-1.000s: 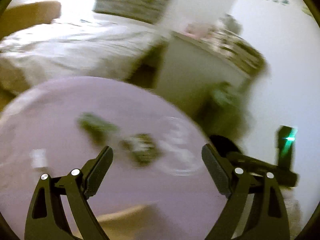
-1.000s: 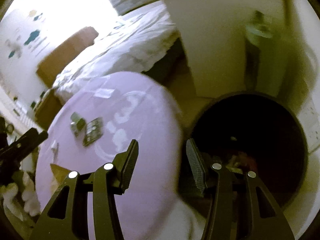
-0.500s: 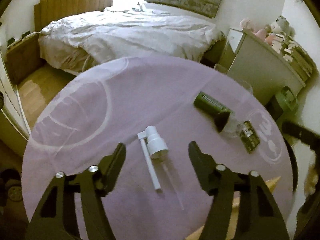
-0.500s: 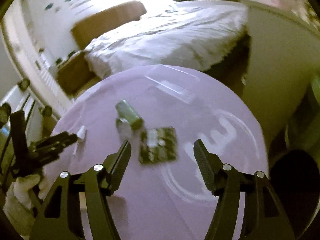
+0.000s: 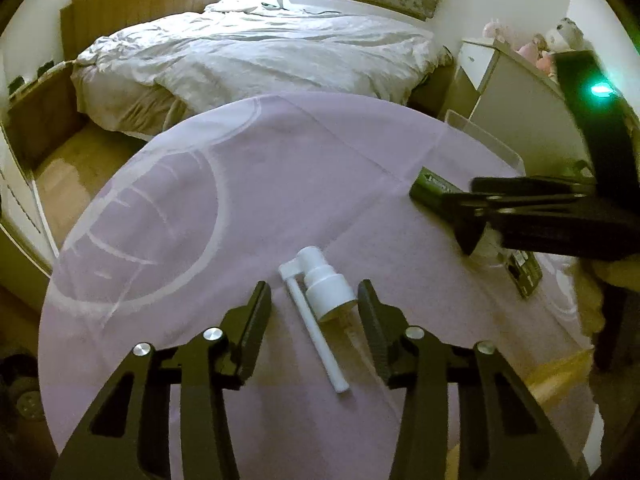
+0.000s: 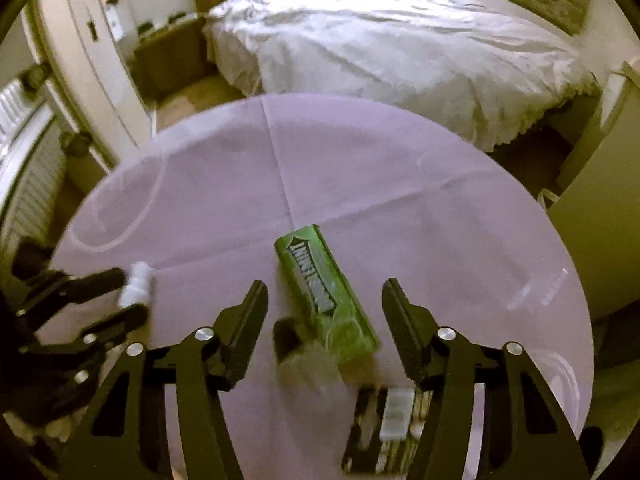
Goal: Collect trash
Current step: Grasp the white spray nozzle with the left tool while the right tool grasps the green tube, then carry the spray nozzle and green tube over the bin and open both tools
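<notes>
Both grippers are closing unclenched: my left gripper [image 5: 314,312] should squeeze the white spray nozzle [image 5: 322,294] squarely, my right gripper [image 6: 324,320] the green pack [image 6: 326,294].

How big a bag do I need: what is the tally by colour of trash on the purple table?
White: 1, spray pump
Green: 1, gum pack
Dark: 1, flat packet
Clear: 1, blurred small item, dark cap
Total: 4
</notes>
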Demonstrator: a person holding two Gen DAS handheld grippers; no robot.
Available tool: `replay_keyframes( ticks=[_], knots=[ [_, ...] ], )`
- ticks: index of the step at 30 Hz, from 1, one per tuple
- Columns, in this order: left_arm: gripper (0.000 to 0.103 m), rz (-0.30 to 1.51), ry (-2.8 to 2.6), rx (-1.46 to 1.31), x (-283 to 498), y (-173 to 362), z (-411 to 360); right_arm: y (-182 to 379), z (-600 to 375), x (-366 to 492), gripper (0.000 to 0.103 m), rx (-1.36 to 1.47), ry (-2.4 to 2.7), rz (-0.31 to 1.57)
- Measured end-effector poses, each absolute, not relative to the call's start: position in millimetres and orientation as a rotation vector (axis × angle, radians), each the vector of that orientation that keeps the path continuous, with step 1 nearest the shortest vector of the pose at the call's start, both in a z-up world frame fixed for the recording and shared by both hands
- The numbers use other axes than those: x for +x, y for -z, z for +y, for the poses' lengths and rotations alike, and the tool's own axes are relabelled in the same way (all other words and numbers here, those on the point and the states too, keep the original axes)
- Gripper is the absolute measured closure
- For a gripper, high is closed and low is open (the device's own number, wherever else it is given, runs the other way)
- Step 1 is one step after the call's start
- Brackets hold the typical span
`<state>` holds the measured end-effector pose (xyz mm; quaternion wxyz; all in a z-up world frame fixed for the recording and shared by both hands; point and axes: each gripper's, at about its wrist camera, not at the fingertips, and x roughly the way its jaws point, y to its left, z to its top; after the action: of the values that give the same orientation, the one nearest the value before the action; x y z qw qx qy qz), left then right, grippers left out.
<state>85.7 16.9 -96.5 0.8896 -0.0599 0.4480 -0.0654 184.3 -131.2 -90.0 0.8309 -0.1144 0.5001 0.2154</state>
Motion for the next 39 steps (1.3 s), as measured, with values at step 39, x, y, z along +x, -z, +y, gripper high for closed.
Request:
replay_keyframes(
  ticks=[39],
  knots=[
    [0.078, 0.713, 0.651, -0.094, 41, -8, -139, -25, -385, 6, 0.072, 0.314, -0.169, 0.629]
  ],
)
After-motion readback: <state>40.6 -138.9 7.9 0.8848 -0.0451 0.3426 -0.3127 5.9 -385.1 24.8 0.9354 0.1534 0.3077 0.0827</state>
